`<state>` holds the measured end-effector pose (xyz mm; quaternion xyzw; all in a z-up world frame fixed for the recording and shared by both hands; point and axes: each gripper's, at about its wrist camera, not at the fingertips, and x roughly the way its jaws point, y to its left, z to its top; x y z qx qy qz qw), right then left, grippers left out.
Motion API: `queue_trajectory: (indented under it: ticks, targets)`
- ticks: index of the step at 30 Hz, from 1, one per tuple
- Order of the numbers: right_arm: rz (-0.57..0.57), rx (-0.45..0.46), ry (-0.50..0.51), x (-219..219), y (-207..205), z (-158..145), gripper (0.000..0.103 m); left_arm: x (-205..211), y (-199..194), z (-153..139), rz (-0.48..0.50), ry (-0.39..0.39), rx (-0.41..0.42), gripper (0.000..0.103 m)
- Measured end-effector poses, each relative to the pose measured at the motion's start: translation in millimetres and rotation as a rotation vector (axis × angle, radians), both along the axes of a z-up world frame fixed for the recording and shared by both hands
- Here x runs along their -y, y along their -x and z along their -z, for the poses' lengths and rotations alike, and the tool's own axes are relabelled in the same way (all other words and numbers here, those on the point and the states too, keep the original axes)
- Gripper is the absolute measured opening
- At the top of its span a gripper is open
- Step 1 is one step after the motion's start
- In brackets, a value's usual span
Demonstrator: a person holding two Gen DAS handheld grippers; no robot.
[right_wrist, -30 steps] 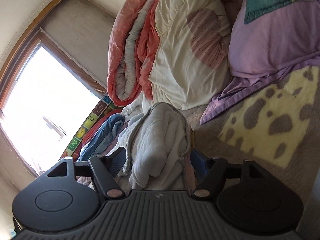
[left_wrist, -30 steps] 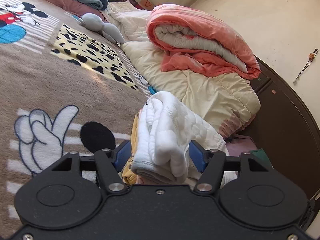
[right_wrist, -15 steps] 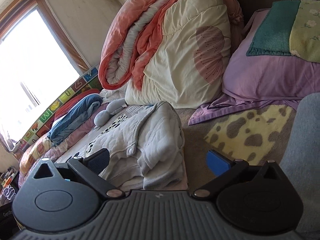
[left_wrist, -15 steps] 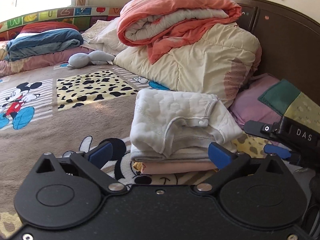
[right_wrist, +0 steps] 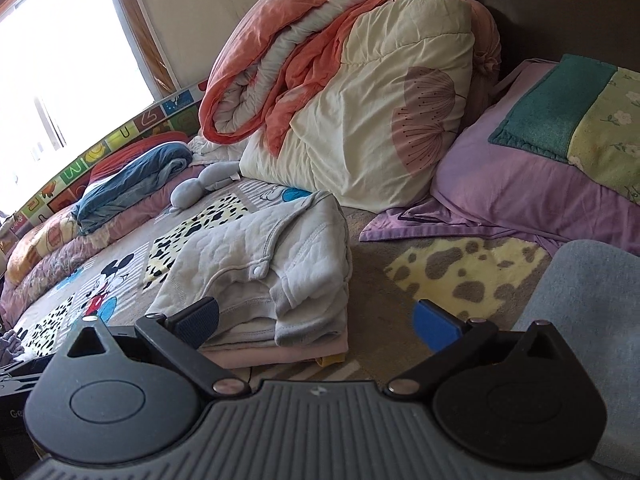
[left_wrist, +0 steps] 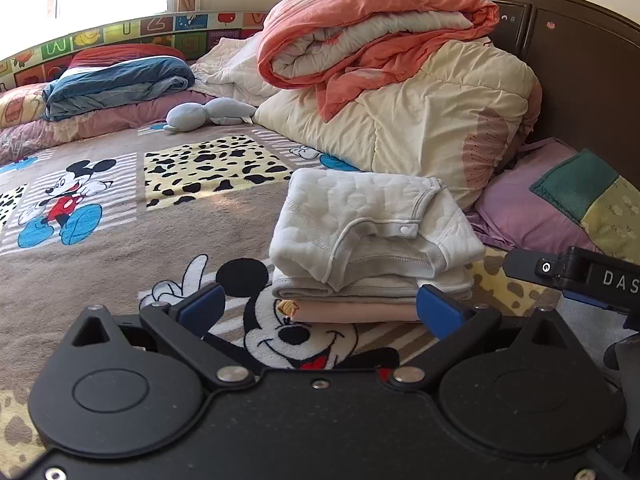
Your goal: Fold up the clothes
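Note:
A folded white quilted baby garment [left_wrist: 368, 232] with a snap tab lies on top of a small stack, over a folded pink piece [left_wrist: 360, 312] and a bit of yellow cloth. The stack rests on the brown cartoon-mouse blanket [left_wrist: 140, 248]. My left gripper [left_wrist: 320, 308] is open, its blue pads just in front of the stack and touching nothing. In the right wrist view the same white garment [right_wrist: 264, 280] sits left of centre. My right gripper [right_wrist: 316, 322] is open too, with the stack's near right corner between its wide jaws, unpressed. Part of the right gripper's body [left_wrist: 580, 276] shows at the right edge of the left wrist view.
A cream quilt [left_wrist: 420, 120] with an orange quilt [left_wrist: 372, 24] on it is piled behind the stack against the dark headboard [left_wrist: 580, 72]. A purple pillow [right_wrist: 520, 184] lies right. A folded blue blanket [left_wrist: 116, 80] and a grey soft toy [left_wrist: 208, 112] lie far left.
Both grippers let go of the white garment, opened wide and drew back and up from it. Both views rolled level. The garment now lies flat on the stack.

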<state>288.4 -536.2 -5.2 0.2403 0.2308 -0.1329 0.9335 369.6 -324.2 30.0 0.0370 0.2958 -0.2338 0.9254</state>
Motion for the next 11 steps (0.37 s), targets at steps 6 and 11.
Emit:
queue_trajectory:
  ticks: [6, 11]
  targets:
    - [0.001, -0.014, 0.008, 4, 9, -6, 0.103, 2, 7, -2, -0.049, -0.003, -0.015, 0.103]
    - [-0.013, -0.026, -0.003, 6, 14, -7, 0.103, 3, 19, -8, -0.072, -0.008, 0.023, 0.103]
